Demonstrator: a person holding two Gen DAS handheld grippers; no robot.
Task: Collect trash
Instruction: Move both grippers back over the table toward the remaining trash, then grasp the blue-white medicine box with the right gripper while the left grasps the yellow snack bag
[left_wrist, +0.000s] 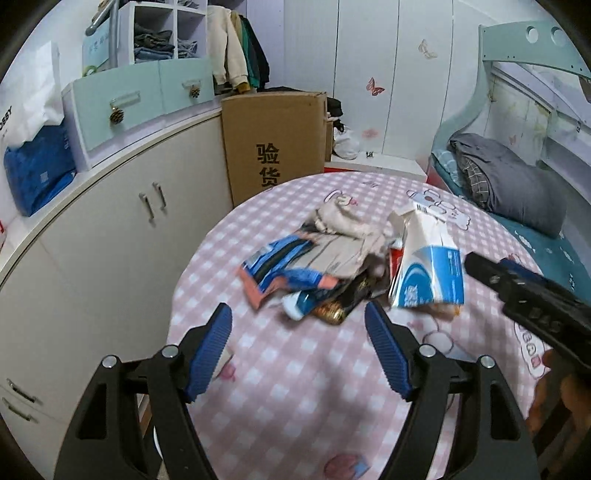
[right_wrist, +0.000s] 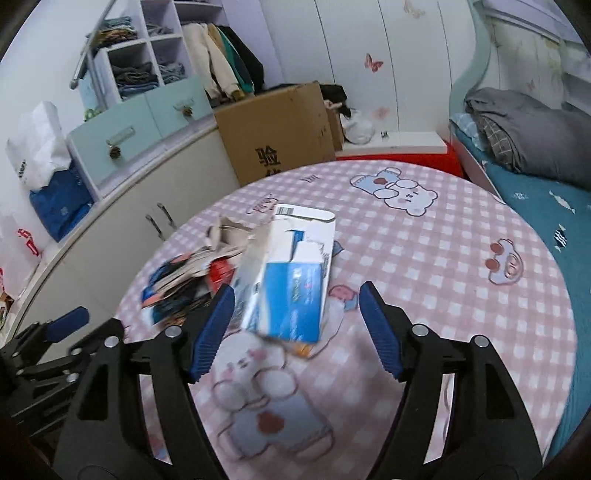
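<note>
Trash (left_wrist: 332, 266) lies in one heap on the pink checked bench (left_wrist: 295, 387), none picked up yet I think, the blue and white box (right_wrist: 288, 284) biggest, and my left gripper (left_wrist: 298, 350) and right gripper (right_wrist: 297, 330) are both wide open, holding nothing.

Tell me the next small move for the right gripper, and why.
Probably bring the right gripper forward and close its fingers on the blue and white carton. The fingers stand open with nothing pressed between them, and the carton lies just ahead of them on the checked tablecloth, beside the pile of wrappers. The left gripper is also open and empty.
</note>
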